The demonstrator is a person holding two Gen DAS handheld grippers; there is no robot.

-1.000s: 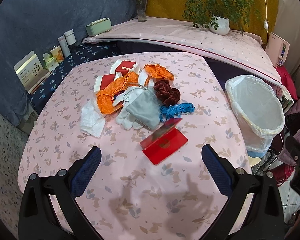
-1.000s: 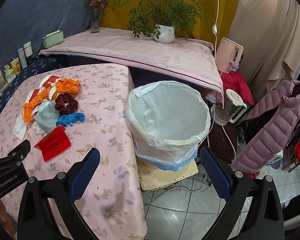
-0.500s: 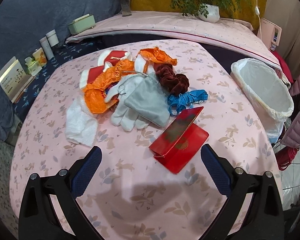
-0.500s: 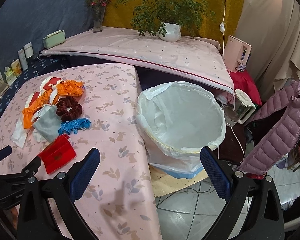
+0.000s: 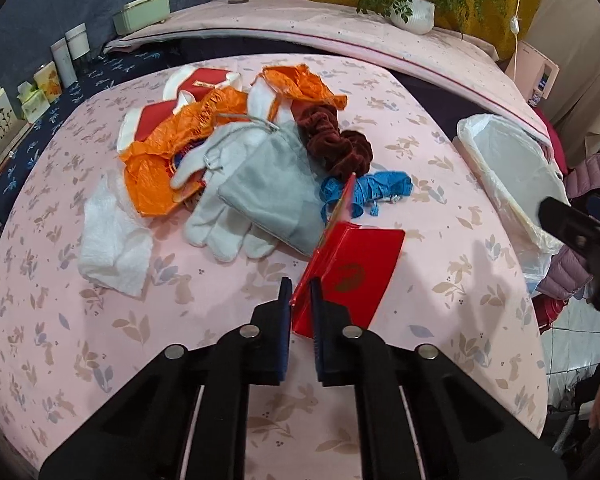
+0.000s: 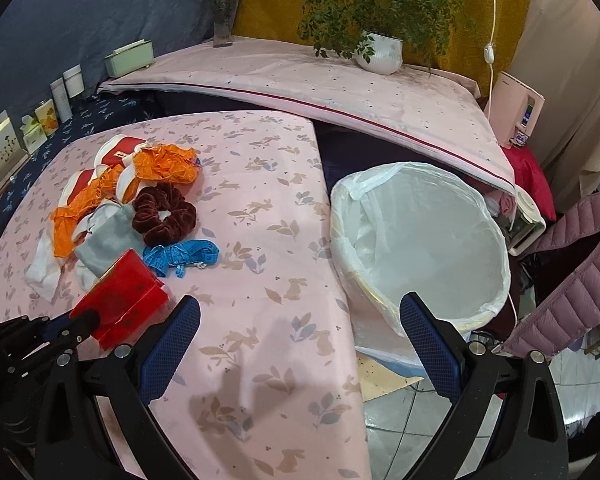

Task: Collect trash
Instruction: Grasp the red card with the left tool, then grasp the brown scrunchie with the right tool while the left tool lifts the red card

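Red card [image 5: 352, 268], a thin folded sheet, lies on the surface [image 5: 440, 320] at the near edge of the trash heap. It looks light and fairly stiff but bendable and glossy, so likely slippery. The left gripper [image 5: 300, 292] has just closed on its raised flap, the jaws nipping the near edge. The right gripper [image 6: 300, 344] hangs open and empty beside the bin [image 6: 496, 240].
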